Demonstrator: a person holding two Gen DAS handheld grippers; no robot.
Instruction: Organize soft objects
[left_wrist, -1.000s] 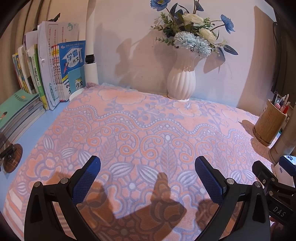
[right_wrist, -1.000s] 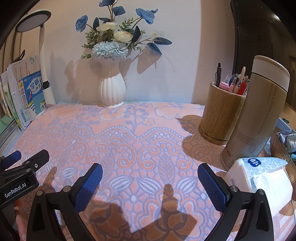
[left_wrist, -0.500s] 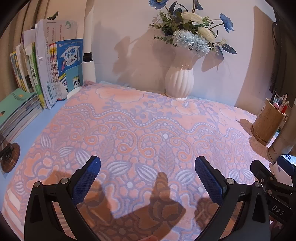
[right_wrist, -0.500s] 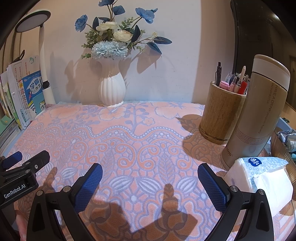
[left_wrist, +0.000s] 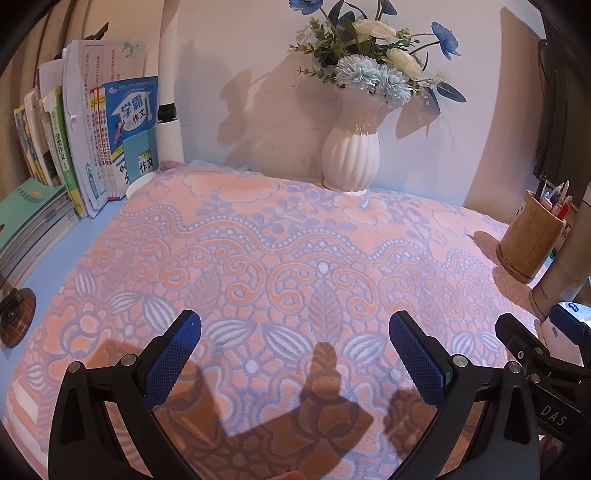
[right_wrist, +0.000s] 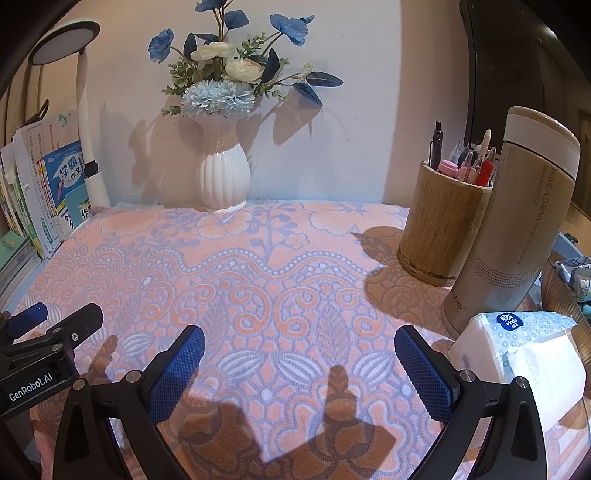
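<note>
Both grippers' jaws spread wide above the flat towel (left_wrist: 295, 251), touching nothing.

Your left tongs (left_wrist: 294, 349) and right tongs (right_wrist: 300, 357) looked alike: black angular plastic arms, silver screws at the joints, blue cross-hatched pads (left_wrist: 173, 360). One body read "GenRobot.AI" in white, the other "DAS".

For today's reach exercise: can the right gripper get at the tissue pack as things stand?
Probably yes. The right gripper is open over the towel, and the tissue pack lies just to its right, nothing between them.
</note>
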